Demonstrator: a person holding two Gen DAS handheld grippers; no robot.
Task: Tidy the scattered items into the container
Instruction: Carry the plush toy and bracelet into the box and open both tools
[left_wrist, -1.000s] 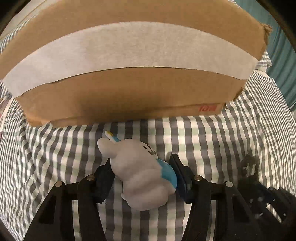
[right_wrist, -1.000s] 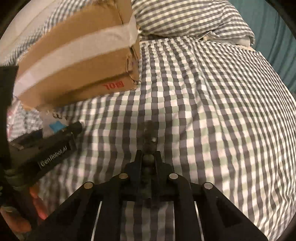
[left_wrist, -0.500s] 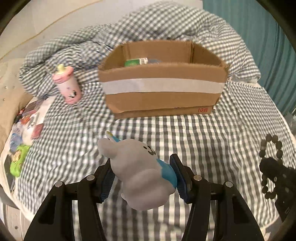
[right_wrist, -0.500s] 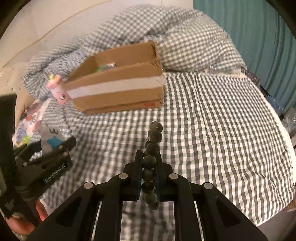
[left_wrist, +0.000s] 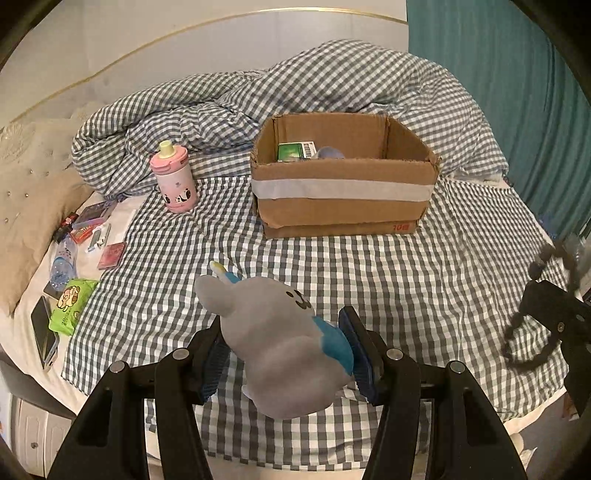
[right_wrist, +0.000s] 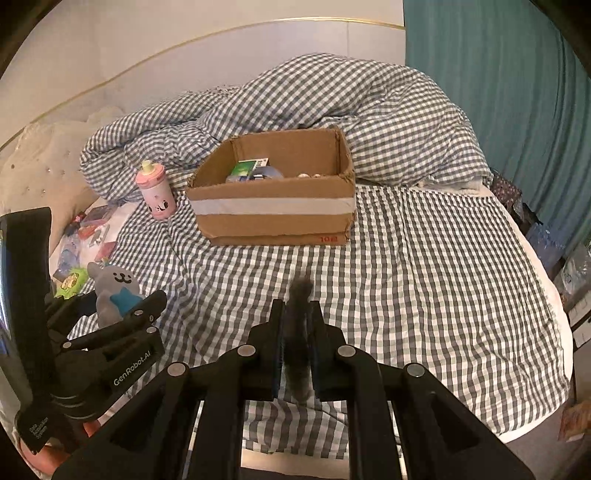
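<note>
My left gripper (left_wrist: 284, 350) is shut on a grey plush toy (left_wrist: 273, 339) with a blue patch, held above the near part of the bed; the toy also shows in the right wrist view (right_wrist: 114, 291). My right gripper (right_wrist: 297, 336) is shut on a string of dark beads (right_wrist: 299, 325), blurred by motion; the beads also show at the right edge of the left wrist view (left_wrist: 532, 339). The open cardboard box (left_wrist: 343, 206) with a white tape band stands far ahead on the checked bedspread, and also shows in the right wrist view (right_wrist: 273, 218). It holds a green packet (left_wrist: 295, 150) and other small items.
A pink bottle (left_wrist: 175, 182) stands left of the box. Small packets, a green wipes pack (left_wrist: 70, 306) and a phone (left_wrist: 42, 338) lie at the bed's left edge. A bunched checked duvet (left_wrist: 295, 99) lies behind the box. A teal curtain (left_wrist: 517, 92) hangs on the right.
Both grippers have pulled far back and up from the box, each keeping its item. The box, once filling the left view, now stands far off. The beads swing.
</note>
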